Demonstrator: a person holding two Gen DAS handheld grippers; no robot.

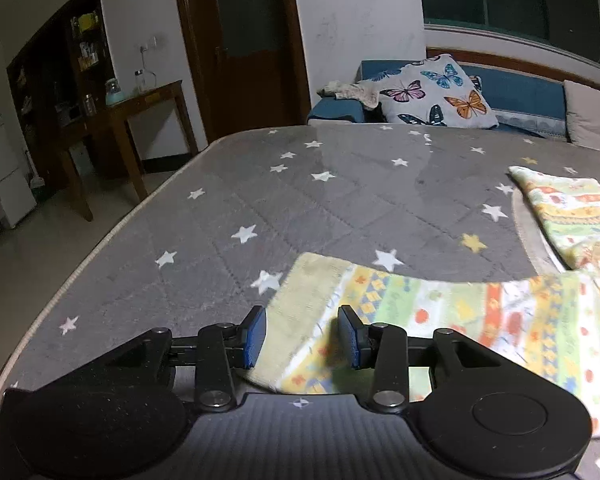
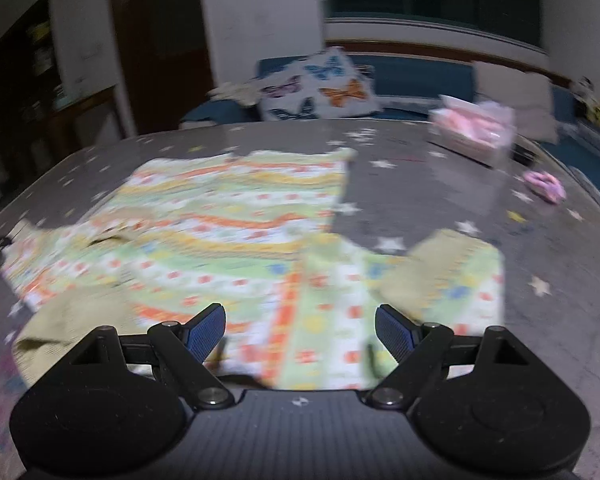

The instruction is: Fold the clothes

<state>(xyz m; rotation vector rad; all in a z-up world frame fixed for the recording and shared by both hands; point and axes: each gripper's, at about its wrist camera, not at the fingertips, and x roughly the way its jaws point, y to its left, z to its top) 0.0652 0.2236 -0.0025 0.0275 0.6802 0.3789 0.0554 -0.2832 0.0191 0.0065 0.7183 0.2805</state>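
Note:
A child's garment (image 2: 228, 240) with green, yellow and orange printed stripes lies spread on a grey star-patterned table (image 1: 260, 200). In the left wrist view its sleeve (image 1: 380, 312) with a plain yellow-green cuff runs under my left gripper (image 1: 302, 334), which is open with the cuff edge between its blue pads. In the right wrist view, which is blurred, my right gripper (image 2: 300, 334) is open above the near hem of the garment. A sleeve end (image 2: 452, 276) lies to the right of it.
A pink tissue pack (image 2: 474, 132) and a small pink item (image 2: 546, 186) lie at the table's far right. Behind the table stand a blue sofa (image 1: 520, 92) with a butterfly cushion (image 1: 436, 92) and a wooden side table (image 1: 140, 120) at the left.

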